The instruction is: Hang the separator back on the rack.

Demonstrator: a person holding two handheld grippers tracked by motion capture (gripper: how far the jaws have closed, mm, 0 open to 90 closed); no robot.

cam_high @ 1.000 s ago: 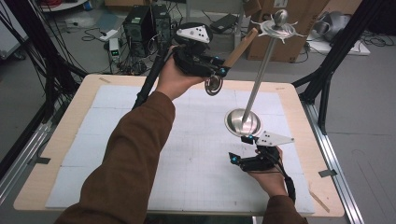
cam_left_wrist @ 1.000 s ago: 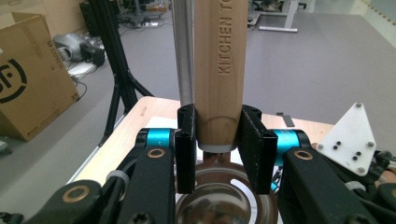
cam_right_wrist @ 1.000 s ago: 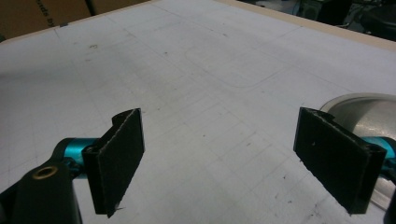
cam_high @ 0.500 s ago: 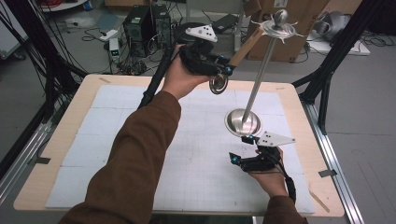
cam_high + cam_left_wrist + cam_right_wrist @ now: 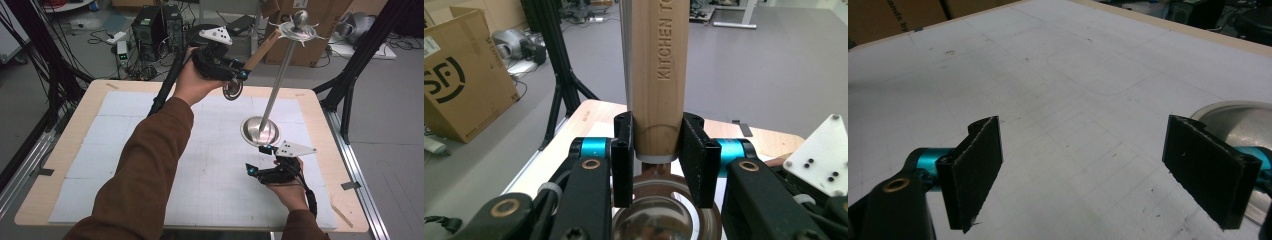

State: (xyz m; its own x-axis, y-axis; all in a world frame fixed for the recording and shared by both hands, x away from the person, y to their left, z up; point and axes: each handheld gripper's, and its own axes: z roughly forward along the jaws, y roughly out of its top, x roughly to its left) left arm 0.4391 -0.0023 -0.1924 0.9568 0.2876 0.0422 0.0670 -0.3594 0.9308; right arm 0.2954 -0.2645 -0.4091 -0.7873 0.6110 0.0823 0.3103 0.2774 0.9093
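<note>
Even indoor light, soft shadows, sharp

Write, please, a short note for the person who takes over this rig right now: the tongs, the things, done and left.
Left tongs: shut on the wooden handle of a kitchen utensil, held raised near the top of the metal stand.
Right tongs: open, holding nothing, low over the white mat beside the stand's round base.
Done: utensil is gripped and lifted.
Left: probably to hang it on a hook of the stand; the right tongs could steady the base.
</note>
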